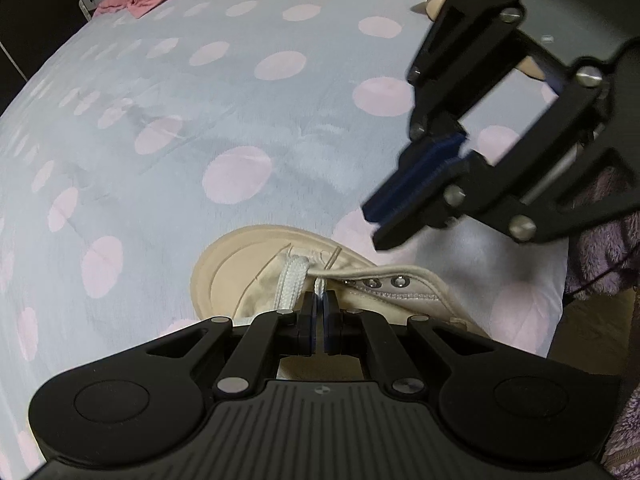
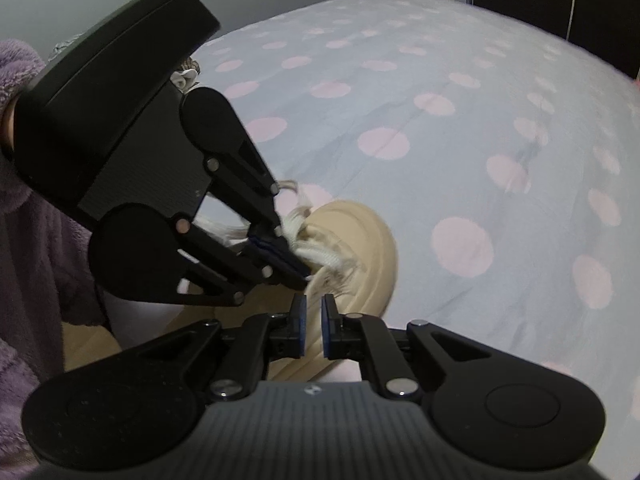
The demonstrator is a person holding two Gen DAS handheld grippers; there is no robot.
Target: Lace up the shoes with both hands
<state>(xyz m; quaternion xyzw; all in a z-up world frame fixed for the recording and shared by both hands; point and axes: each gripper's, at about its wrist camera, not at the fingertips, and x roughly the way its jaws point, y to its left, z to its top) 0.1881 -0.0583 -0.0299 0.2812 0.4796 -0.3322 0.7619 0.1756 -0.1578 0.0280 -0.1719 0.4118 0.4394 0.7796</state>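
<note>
Shoe (image 1: 256,276): beige canvas, on bed (image 1: 200,120), toe away. Lace (image 1: 294,284): soft, limp, flat; best pinched near its end. Left gripper (image 1: 319,312) clenched on lace by eyelets (image 1: 374,282). Right gripper (image 2: 312,328) nearly closed, empty, hovering over shoe.

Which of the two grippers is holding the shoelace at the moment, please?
The left gripper: its pads are pinched on the white shoelace over the beige shoe. The right gripper hangs above the shoe, nearly closed, with nothing between its pads.
</note>
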